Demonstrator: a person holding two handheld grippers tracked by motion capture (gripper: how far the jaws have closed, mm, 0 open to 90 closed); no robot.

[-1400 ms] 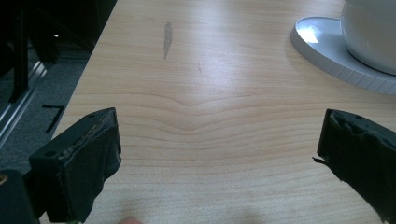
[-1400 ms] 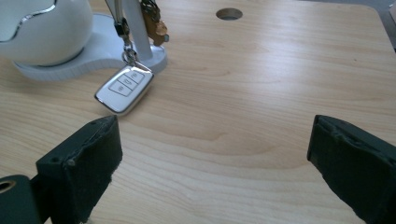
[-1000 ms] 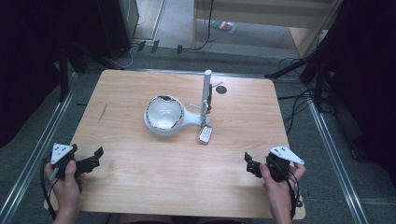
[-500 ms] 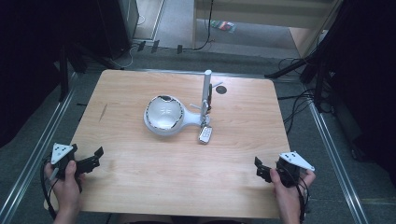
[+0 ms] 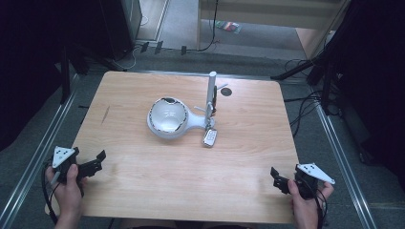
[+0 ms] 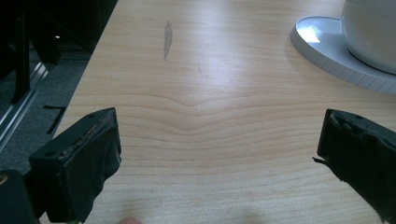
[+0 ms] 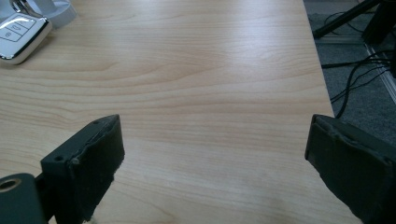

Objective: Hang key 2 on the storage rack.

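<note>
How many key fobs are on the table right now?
1. The key fob lies near the table's middle, beside the white stand's base and the foot of its post; others may be hidden behind the stand.

I hold my left gripper [image 5: 98, 161] low at my near left, my left hand [image 5: 67, 183] wrapped round its grip, its jaws spread wide with nothing between them and aimed forward and inward. My right gripper [image 5: 278, 180] sits at my near right in my right hand [image 5: 305, 202], jaws likewise wide apart and bare, pointing inward to my left. Both forearms come in from the near edge, well apart from each other.
</note>
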